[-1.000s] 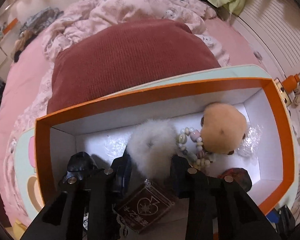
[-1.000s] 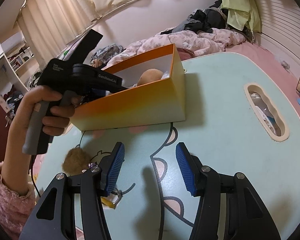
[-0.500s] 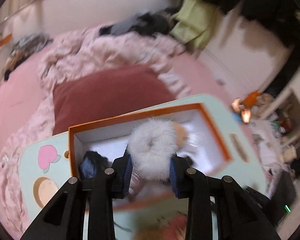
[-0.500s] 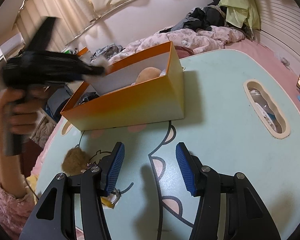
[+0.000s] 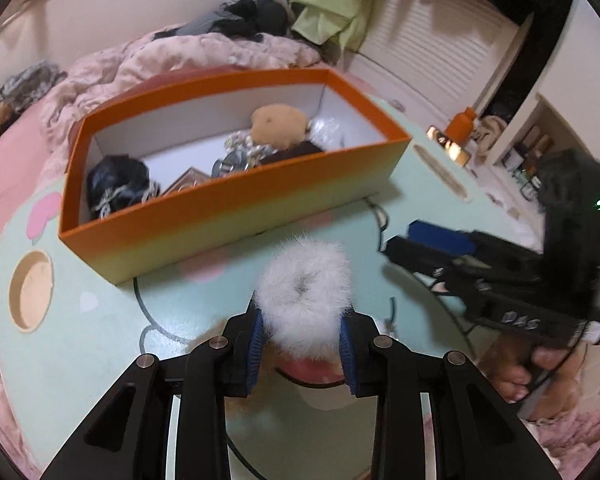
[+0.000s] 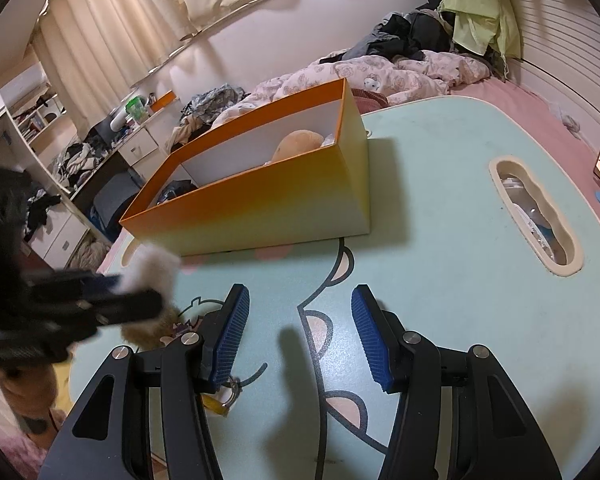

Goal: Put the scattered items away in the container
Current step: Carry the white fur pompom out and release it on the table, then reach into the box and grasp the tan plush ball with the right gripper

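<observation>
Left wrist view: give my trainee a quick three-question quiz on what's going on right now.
1. True or false: the white fluffy scrunchie lies inside the orange box.
2. Which gripper is empty? A) left gripper B) right gripper
3. Name the round tan item at the box's far end.

Key: 1. False, the left gripper holds it over the table, outside the box. 2. B. 3. A tan pom-pom.

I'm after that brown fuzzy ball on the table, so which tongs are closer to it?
Left. The left tongs, clamping a white fluffy scrunchie, hang directly over the brown fuzzy ball. The right tongs hover open beside it, farther along the table.
</observation>
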### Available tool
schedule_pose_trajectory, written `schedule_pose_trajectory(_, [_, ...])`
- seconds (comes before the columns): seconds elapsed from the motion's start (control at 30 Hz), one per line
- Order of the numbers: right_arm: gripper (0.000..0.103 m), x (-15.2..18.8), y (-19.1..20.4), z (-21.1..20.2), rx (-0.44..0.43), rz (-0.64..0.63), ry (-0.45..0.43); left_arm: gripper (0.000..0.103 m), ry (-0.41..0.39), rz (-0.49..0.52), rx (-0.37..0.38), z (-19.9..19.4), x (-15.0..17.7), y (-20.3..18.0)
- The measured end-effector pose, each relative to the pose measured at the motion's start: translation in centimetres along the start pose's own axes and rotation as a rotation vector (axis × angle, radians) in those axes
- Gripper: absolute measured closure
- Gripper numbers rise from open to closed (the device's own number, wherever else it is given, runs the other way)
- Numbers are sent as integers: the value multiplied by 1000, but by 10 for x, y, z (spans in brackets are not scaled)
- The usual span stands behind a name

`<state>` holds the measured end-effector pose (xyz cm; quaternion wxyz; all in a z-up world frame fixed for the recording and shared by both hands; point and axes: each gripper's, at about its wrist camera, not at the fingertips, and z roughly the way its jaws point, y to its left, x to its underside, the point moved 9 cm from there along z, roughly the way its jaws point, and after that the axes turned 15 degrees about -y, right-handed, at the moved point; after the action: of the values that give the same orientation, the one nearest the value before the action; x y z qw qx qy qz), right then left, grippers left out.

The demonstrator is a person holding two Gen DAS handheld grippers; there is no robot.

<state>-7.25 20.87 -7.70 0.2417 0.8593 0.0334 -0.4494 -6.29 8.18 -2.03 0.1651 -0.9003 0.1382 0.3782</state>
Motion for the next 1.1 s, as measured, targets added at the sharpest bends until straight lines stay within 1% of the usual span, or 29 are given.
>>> schedule_pose_trajectory(0.13, [49,0,0,0,0,3,0,72,-8,-30,8,2,3,3])
schedule_pose_trajectory(0.2, [49,0,0,0,0,2,0,68,-21,-36,-1,1,2,4])
schedule_pose_trajectory(0.23, [49,0,0,0,0,1,0,63,-25,-36,-4,1,3,5])
schedule_pose_trajectory(0.27, [49,0,0,0,0,0,0,55,-32,-39,-6,0,2,5])
schedule_pose_trajectory(0.3, [49,0,0,0,0,-1,0,50,-42,-40,-5,-2,2,5])
schedule_pose_trajectory(0.33, [49,-1,0,0,1,-1,0,41,-53,-43,-6,-4,1,5])
schedule_pose_trajectory(0.37, [49,-1,0,-1,1,-2,-1,36,-69,-48,-4,-8,-1,5])
schedule_pose_trajectory(0.4, [49,-1,0,-1,1,-3,-2,34,-90,-53,2,-14,-3,4])
schedule_pose_trajectory(0.47, [49,-1,0,-2,2,-3,-3,25,-118,-66,14,-23,-6,4])
schedule_pose_trajectory(0.57, [49,-1,1,-3,3,-5,-7,19,-169,-92,37,-41,-10,5])
schedule_pose_trajectory(0.7, [49,-3,4,-4,5,-15,-13,15,-223,-118,15,-62,-8,15])
schedule_pose_trajectory(0.77, [49,-4,7,-5,5,-25,-16,15,-236,-126,-13,-68,-6,24])
schedule_pose_trajectory(0.87, [49,-12,15,-9,-7,-46,-25,15,-252,-135,-86,-75,-2,42])
schedule_pose_trajectory(0.9, [49,-19,17,-12,-9,-53,-37,15,-257,-134,-108,-77,-2,48])
schedule_pose_trajectory(1.0, [49,-56,24,-19,4,-78,-90,15,-270,-153,-127,-81,0,59])
schedule_pose_trajectory(1.07, [49,-82,31,-15,22,-120,-92,15,-271,-172,-121,-81,1,64])
schedule_pose_trajectory(1.1, [49,-93,37,-7,26,-145,-73,15,-269,-177,-117,-80,2,64])
